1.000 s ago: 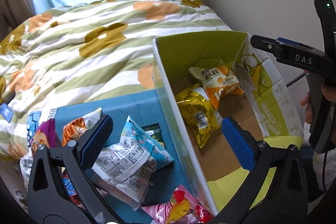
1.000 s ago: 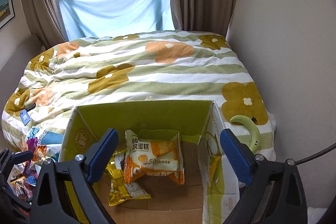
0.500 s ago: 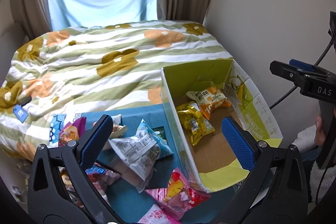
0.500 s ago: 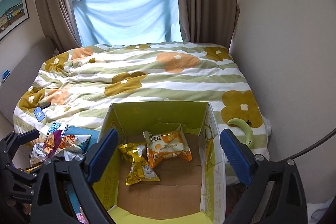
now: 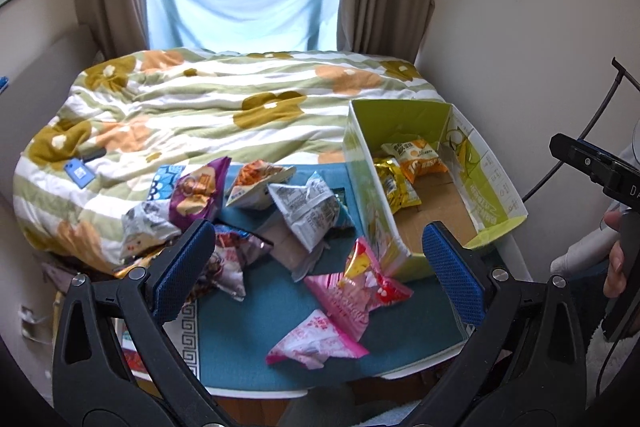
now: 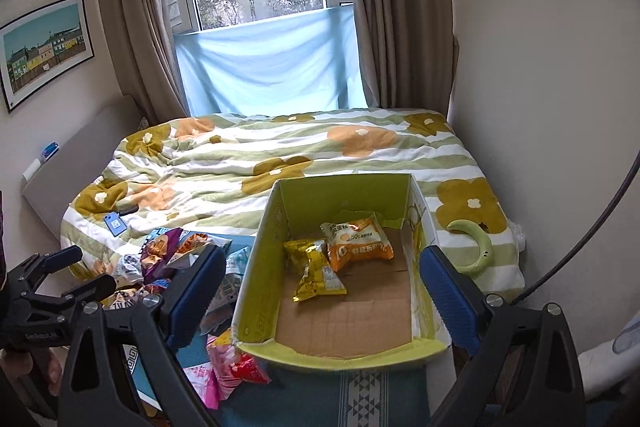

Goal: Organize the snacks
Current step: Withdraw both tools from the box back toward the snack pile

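Both grippers spread wide, nothing between the blue pads: left gripper (image 5: 318,263) raised above the loose packets, right gripper (image 6: 320,291) raised over the cardboard box (image 6: 256,283). Box green-lined, open-topped, sits at the right end of a teal mat (image 5: 256,339) on a small table at the foot of a bed with a flowered duvet (image 5: 224,107). Two snacks inside already, touching each other toward the far wall: orange cake packet (image 6: 356,241) and yellow foil packet (image 6: 314,269). Outside the box, on the mat to its left, a loose heap: two pink packets (image 5: 344,303) nearest, one lying against the box's near corner; white-and-blue packet (image 5: 310,211) just beside the box wall; orange-topped packet (image 5: 256,183) and purple packet (image 5: 196,195) farther left; more foil bags partly hidden behind the left finger. Judgement: between picks, sorting early, most of the heap not yet boxed. Next move likely the left gripper dropping onto a near pink packet, pinching the puffed body or a crimped end, lifting clear of the wall, letting go inside. Crinkly film may slip.
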Tool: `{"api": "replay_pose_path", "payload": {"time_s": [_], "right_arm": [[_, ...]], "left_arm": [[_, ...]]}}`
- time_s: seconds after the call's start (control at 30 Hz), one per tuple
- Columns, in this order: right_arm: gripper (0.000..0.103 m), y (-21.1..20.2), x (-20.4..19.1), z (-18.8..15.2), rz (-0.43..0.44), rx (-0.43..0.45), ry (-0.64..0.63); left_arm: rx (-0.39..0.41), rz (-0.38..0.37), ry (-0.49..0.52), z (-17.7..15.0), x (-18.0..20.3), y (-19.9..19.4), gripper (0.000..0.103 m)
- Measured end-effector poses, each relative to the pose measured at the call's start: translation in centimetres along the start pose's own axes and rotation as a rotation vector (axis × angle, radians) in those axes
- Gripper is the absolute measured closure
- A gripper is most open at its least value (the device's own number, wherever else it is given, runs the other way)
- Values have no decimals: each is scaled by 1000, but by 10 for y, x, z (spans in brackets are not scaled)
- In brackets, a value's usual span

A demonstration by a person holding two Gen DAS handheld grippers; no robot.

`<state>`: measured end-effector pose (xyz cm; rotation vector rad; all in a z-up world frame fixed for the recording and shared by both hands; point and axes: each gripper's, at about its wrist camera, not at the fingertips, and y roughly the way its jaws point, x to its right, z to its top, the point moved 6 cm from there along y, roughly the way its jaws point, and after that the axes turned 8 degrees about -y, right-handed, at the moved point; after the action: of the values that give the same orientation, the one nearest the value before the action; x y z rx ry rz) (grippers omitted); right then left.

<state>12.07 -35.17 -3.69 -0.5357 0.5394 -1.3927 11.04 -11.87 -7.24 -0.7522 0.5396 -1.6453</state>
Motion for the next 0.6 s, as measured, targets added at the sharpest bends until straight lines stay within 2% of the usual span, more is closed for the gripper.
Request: {"api": "replay_pose_path", "payload": {"time_s": [0.23, 0.33, 0.5, 0.6], "right_arm": [[6, -20, -24, -37, -5, -5, 1], [6, -30, -36, -50, -16, 0, 8], [6, -31, -57, -68, -7, -13, 22], [6, -24, -74, -81, -29, -32, -21]], "left_arm": [[3, -1, -10, -44, -21, -29, 1], [-2, -34, -8, -57, -27, -34, 1], [-79, -113, 52, -74, -34, -25, 1], [-142, -162, 111, -86, -40, -16, 1]]}}
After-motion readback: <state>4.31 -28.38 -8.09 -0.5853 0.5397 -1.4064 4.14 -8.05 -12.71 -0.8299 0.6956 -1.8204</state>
